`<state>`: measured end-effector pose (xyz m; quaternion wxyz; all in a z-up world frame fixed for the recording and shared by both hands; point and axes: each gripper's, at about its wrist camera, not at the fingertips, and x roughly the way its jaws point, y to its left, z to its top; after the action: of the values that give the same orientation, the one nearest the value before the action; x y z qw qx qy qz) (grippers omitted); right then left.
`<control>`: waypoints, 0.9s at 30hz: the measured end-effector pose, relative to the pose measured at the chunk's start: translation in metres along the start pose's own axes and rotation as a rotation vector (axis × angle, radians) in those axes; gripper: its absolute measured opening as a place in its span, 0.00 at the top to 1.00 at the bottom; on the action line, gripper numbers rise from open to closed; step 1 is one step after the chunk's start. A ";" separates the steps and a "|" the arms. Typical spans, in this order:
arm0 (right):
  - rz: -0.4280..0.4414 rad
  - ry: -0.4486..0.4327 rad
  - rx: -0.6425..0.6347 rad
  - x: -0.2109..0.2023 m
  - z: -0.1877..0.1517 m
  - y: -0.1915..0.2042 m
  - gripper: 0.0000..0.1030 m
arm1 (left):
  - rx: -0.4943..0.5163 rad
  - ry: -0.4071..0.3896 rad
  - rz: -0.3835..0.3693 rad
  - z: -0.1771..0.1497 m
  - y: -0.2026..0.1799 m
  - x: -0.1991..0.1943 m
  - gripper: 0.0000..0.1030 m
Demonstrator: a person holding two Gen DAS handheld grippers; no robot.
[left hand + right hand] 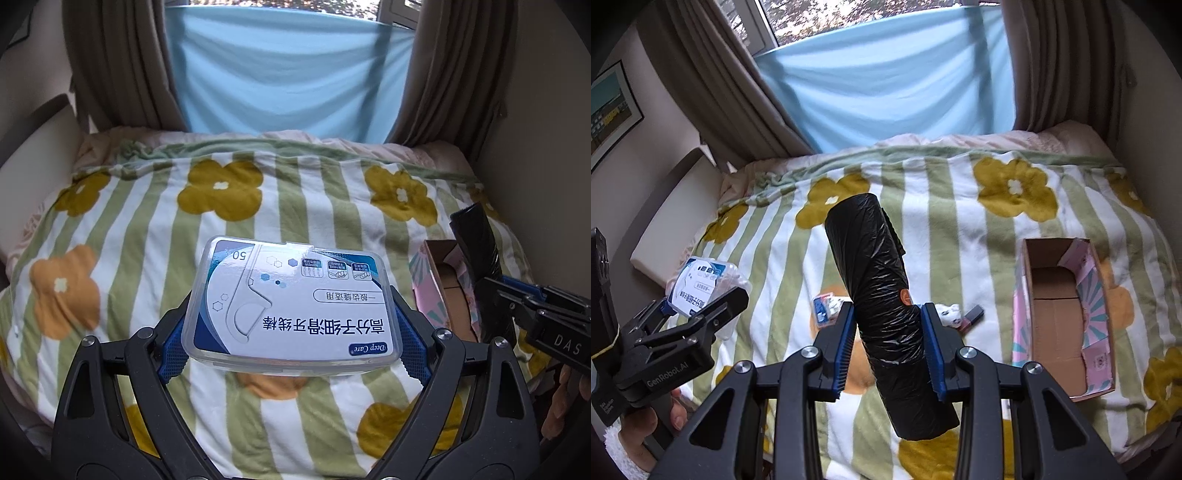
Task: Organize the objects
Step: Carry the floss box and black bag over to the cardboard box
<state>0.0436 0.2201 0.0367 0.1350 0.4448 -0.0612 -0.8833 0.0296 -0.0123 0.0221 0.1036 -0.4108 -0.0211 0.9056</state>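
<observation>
Blanket (960, 221): green-white stripes, mustard and orange flowers. Bag roll (886, 314) between right fingers: glossy black. Floss box (291, 302) between left fingers: blue-white label. Carton (1097, 317): pink, teal rays.

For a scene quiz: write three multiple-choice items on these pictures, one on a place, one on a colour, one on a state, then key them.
1. Where is the box?
A. on the blanket
B. on the windowsill
C. in the left gripper

2. What colour is the roll in the right gripper?
A. white
B. black
C. pink

3. How is the case held?
A. lying loose
B. clamped in the left gripper
C. inside the box

Key: 1 A, it lies open on the blanket; 2 B, its plastic is black; 3 B, the blue pads press its sides.
</observation>
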 end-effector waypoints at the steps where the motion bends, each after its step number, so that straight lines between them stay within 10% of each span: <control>1: -0.007 -0.007 0.007 -0.003 0.001 -0.003 0.68 | 0.010 -0.001 -0.007 0.003 -0.005 0.001 0.13; 27: -0.289 0.028 0.342 -0.013 -0.008 -0.204 0.68 | 0.337 0.138 -0.294 0.057 -0.241 0.129 0.13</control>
<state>0.0201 0.4194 -0.0043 -0.0693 0.4777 -0.1438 -0.8639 -0.0547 0.2520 -0.0054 0.3027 -0.4412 0.0781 0.8412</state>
